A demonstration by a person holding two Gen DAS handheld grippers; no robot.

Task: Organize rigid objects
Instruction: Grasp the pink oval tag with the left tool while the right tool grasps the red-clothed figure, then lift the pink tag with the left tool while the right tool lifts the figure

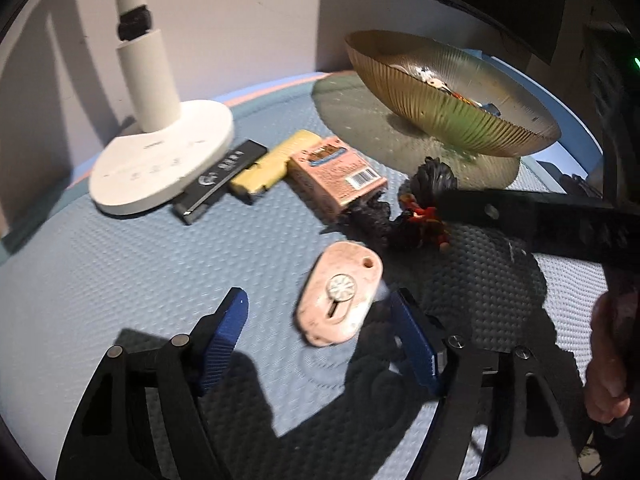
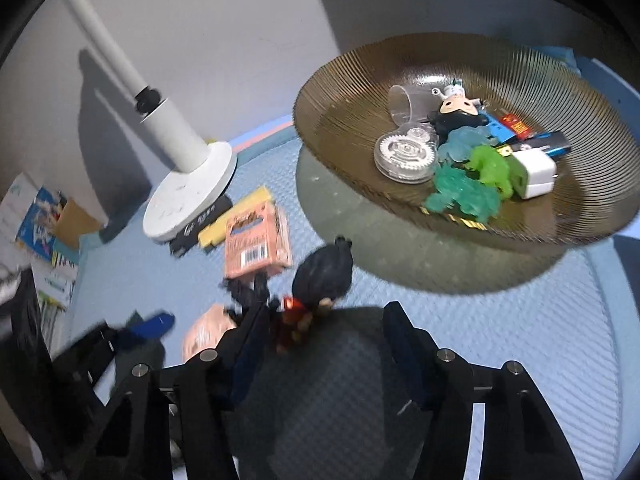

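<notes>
Blue textured worktop (image 1: 120, 264) against a grey wall. Landmark: white lamp base (image 1: 160, 160). Just right of it, touching its edge, a black flat stick (image 1: 220, 180), then a yellow block (image 1: 272, 164), then a pink box (image 1: 336, 172). Further right, a dark figurine (image 1: 424, 200) and the ribbed amber bowl (image 2: 344, 120) holding small toys. Your left tool (image 1: 316, 320) is partly open around a pink cutter (image 1: 340, 292), pads apart from it. Your right tool (image 2: 320, 340) is partly open, empty, at the figurine.
</notes>
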